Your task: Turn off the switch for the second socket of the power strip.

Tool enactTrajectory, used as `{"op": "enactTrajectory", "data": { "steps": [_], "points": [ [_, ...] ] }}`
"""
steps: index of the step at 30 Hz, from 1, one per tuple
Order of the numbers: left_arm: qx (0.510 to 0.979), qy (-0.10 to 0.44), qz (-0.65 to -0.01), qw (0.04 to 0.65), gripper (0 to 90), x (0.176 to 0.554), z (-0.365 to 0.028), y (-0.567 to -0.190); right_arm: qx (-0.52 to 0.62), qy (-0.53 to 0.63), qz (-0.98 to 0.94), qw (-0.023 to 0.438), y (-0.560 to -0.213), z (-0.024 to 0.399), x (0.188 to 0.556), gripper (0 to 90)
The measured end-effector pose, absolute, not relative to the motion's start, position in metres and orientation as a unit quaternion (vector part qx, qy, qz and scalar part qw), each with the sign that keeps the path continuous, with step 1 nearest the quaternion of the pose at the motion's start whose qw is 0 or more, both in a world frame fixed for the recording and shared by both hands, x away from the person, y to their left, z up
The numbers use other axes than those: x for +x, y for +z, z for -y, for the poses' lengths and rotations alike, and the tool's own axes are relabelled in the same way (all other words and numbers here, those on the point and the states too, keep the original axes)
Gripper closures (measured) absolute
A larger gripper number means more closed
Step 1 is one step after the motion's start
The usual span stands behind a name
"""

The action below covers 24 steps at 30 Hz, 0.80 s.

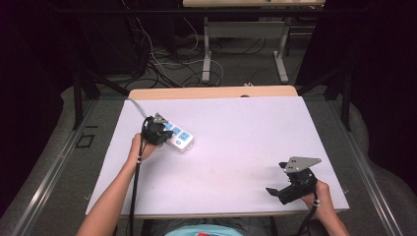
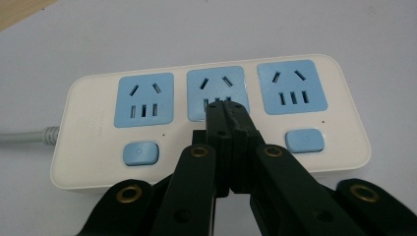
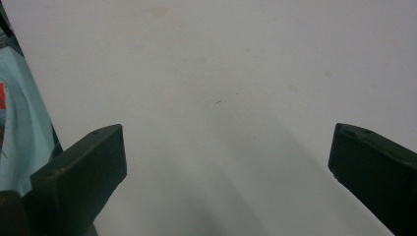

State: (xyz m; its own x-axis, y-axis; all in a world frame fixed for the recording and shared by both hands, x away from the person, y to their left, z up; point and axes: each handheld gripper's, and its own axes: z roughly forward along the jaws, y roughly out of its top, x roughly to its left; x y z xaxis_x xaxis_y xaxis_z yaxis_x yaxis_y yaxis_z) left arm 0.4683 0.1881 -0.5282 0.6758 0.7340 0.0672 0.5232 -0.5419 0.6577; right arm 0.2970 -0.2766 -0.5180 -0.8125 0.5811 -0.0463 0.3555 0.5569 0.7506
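1. My left gripper (image 2: 227, 105) has its jaws pressed together with nothing between them, the tips over the middle outlet (image 2: 216, 83) of the white power strip (image 2: 344, 132).
2. The strip lies flat on the bench (image 1: 236, 147), directly under and ahead of that gripper; its grey cord (image 2: 24, 136) leaves to the gripper's left.
3. My right gripper (image 3: 226, 162) stands wide, with bare bench between its jaws, well apart from the strip.

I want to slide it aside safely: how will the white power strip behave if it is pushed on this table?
The power strip lies flat and broad, so it will probably slide, not tip or roll. Its smooth shell on the smooth table may slip easily. The grey cable at one end could drag and turn it.
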Motion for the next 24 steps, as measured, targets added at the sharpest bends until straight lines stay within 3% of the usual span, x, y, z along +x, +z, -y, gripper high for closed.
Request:
{"op": "enactTrajectory", "data": {
  "steps": [24],
  "points": [
    [0.857,0.161,-0.373,0.318,89.9,0.4691,-0.1906,-0.5291,0.272,0.383,-0.870,0.146,-0.5182,0.2762,0.2965,0.7]
  ]
}}
